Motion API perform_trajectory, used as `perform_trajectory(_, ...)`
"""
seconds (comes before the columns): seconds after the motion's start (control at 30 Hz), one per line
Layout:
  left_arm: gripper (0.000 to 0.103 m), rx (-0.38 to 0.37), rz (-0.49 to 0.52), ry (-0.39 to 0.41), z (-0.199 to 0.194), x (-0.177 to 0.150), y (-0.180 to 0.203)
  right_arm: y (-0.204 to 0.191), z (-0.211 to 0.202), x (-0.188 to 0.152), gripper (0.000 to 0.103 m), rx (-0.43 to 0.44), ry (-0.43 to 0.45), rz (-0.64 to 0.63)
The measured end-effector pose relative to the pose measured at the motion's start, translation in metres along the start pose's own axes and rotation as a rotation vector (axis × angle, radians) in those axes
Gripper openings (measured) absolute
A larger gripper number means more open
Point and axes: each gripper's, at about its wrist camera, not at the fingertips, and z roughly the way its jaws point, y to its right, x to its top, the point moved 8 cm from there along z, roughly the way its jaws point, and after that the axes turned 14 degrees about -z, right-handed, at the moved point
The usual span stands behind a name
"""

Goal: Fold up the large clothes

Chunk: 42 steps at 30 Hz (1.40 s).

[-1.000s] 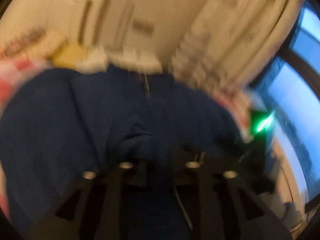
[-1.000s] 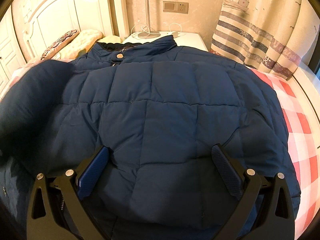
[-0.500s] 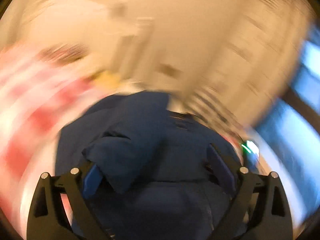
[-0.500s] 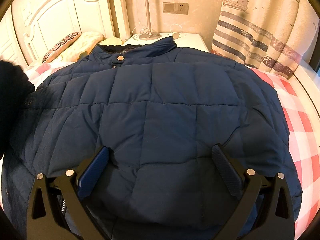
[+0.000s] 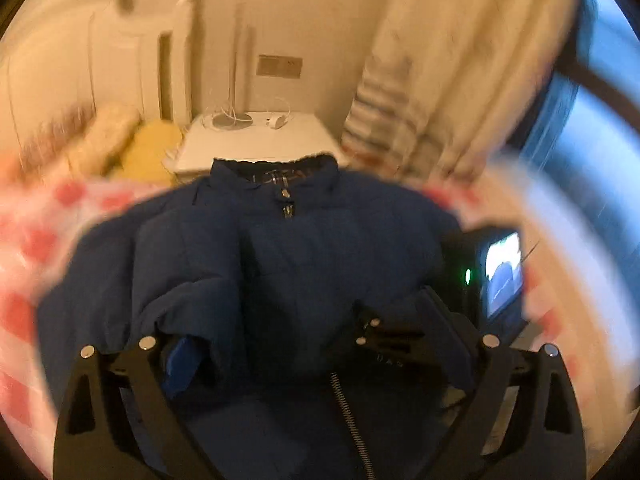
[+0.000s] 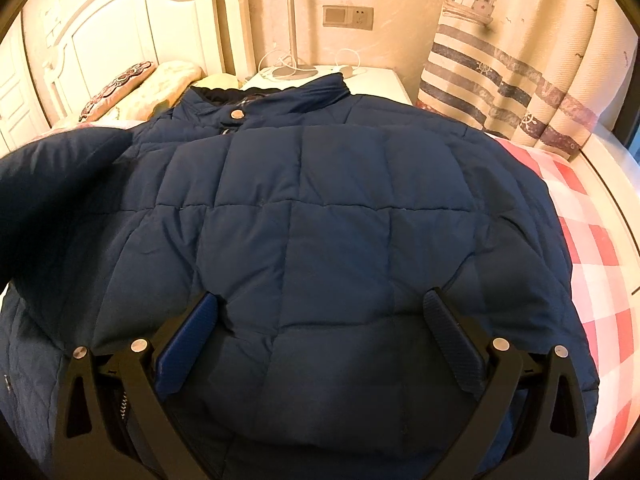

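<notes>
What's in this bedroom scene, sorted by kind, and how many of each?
Jackets: 1, navy quilted jacket
Grippers: 2, left gripper, jaws opening with jacket fabric between them, and right gripper
Pillows: 2, embroidered pillow and yellow pillow
Nightstands: 1, white nightstand
Curtains: 1, striped curtain
Wall sockets: 1, wall socket
Total: 8

1. The jacket (image 6: pixel 320 208) lies on the bed (image 6: pixel 580 216), collar away from me.
2. Behind the collar stands the nightstand (image 6: pixel 380 80), a lamp base (image 6: pixel 290 72) on it.
3. Pillows (image 6: pixel 160 84) lie left of it, the curtain (image 6: pixel 520 60) right.
</notes>
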Motion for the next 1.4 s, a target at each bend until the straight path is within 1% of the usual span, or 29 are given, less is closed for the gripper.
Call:
perform_trajectory(0.07,0.096,0.079,0.072,-0.086,0.007,-0.013,0.013,0.001,0.0,0.0,0.098,0.006,0.001,0.004)
perform_trajectory(0.13,0.098,-0.089,-0.044,-0.261,0.008,-0.033,0.019,0.001,0.001,0.0,0.098,0.013,0.001,0.008)
perform_trajectory(0.17,0.099,-0.14,-0.087,-0.293,0.008,-0.034,0.018,0.001,0.001,0.0,0.098,0.015,0.001,0.009)
perform_trajectory(0.2,0.098,-0.008,-0.045,-0.248,0.008,-0.033,0.009,0.001,0.001,0.0,0.098,0.017,0.002,0.011)
perform_trajectory(0.23,0.095,0.203,0.067,-0.158,0.006,-0.03,0.001,0.001,0.001,0.0,0.098,0.017,0.003,0.012)
perform_trajectory(0.27,0.095,0.357,0.176,-0.087,0.005,-0.025,0.0,0.001,0.0,0.0,0.098,0.016,0.004,0.011)
perform_trajectory(0.3,0.095,0.339,0.208,-0.129,0.009,-0.03,0.005,0.001,0.0,0.0,0.098,0.013,0.003,0.009)
perform_trajectory(0.33,0.095,0.166,0.143,-0.263,0.015,-0.039,0.012,0.001,0.0,0.0,0.098,0.01,0.004,0.008)
perform_trajectory(0.37,0.093,0.139,0.11,-0.322,0.018,-0.041,0.008,0.001,0.0,0.0,0.098,0.007,0.006,0.008)
perform_trajectory(0.4,0.085,0.335,0.2,-0.249,0.016,-0.035,-0.005,0.001,-0.001,0.0,0.098,0.006,0.007,0.008)
perform_trajectory(0.43,0.084,0.539,0.33,-0.161,0.013,-0.03,-0.014,0.001,-0.001,0.0,0.098,0.006,0.007,0.008)
perform_trajectory(0.47,0.086,0.65,0.421,-0.113,0.011,-0.029,-0.019,0.001,0.0,0.0,0.098,0.007,0.006,0.008)
perform_trajectory(0.53,0.086,0.536,0.486,-0.128,0.01,-0.039,-0.009,0.0,-0.001,-0.001,0.098,0.01,0.005,0.01)
perform_trajectory(0.6,0.086,0.428,0.618,-0.127,0.006,-0.06,0.007,0.0,-0.001,0.0,0.098,0.009,0.006,0.009)
perform_trajectory(0.67,0.087,0.167,0.577,-0.154,-0.007,-0.074,0.021,0.0,-0.001,0.0,0.098,0.009,0.007,0.008)
perform_trajectory(0.7,0.087,0.076,0.554,-0.074,-0.023,-0.073,0.021,0.0,-0.001,0.0,0.098,0.01,0.007,0.009)
perform_trajectory(0.73,0.088,0.051,0.562,0.045,-0.039,-0.069,0.021,0.0,-0.001,0.0,0.098,0.01,0.007,0.009)
perform_trajectory(0.77,0.093,0.018,0.535,0.198,-0.063,-0.064,0.01,0.0,-0.001,0.0,0.098,0.009,0.006,0.008)
perform_trajectory(0.8,0.101,-0.03,0.472,0.251,-0.077,-0.061,-0.001,0.001,-0.001,0.0,0.098,0.008,0.006,0.008)
perform_trajectory(0.83,0.101,-0.108,0.368,0.269,-0.088,-0.058,-0.019,0.001,-0.001,0.0,0.098,0.008,0.007,0.008)
perform_trajectory(0.87,0.101,-0.2,0.234,0.259,-0.098,-0.055,-0.04,0.001,-0.002,0.0,0.098,0.008,0.008,0.007)
perform_trajectory(0.9,0.101,-0.309,0.026,0.246,-0.103,-0.046,-0.077,0.0,-0.003,0.0,0.098,0.009,0.017,0.007)
perform_trajectory(0.97,0.101,-0.403,-0.349,0.235,-0.099,-0.039,-0.158,0.0,-0.015,0.003,0.098,0.032,0.075,0.014)
perform_trajectory(1.03,0.1,-0.36,-0.552,0.23,-0.083,-0.043,-0.208,-0.003,-0.037,0.005,0.098,0.031,0.166,0.012)
perform_trajectory(1.07,0.1,-0.3,-0.615,0.24,-0.074,-0.048,-0.237,-0.007,-0.048,0.007,0.098,0.032,0.205,0.0)
perform_trajectory(1.17,0.1,-0.16,-0.705,0.273,-0.054,-0.064,-0.28,-0.043,-0.086,0.013,0.098,0.086,0.325,-0.113)
perform_trajectory(1.27,0.1,-0.092,-0.835,0.288,-0.047,-0.085,-0.312,-0.102,-0.116,0.015,0.098,0.085,0.394,-0.368)
perform_trajectory(1.3,0.101,-0.07,-0.877,0.31,-0.048,-0.087,-0.326,-0.133,-0.124,0.012,0.098,0.06,0.404,-0.51)
perform_trajectory(1.4,0.101,0.007,-0.932,0.37,-0.063,-0.096,-0.351,-0.186,-0.125,0.007,0.098,-0.022,0.405,-0.735)
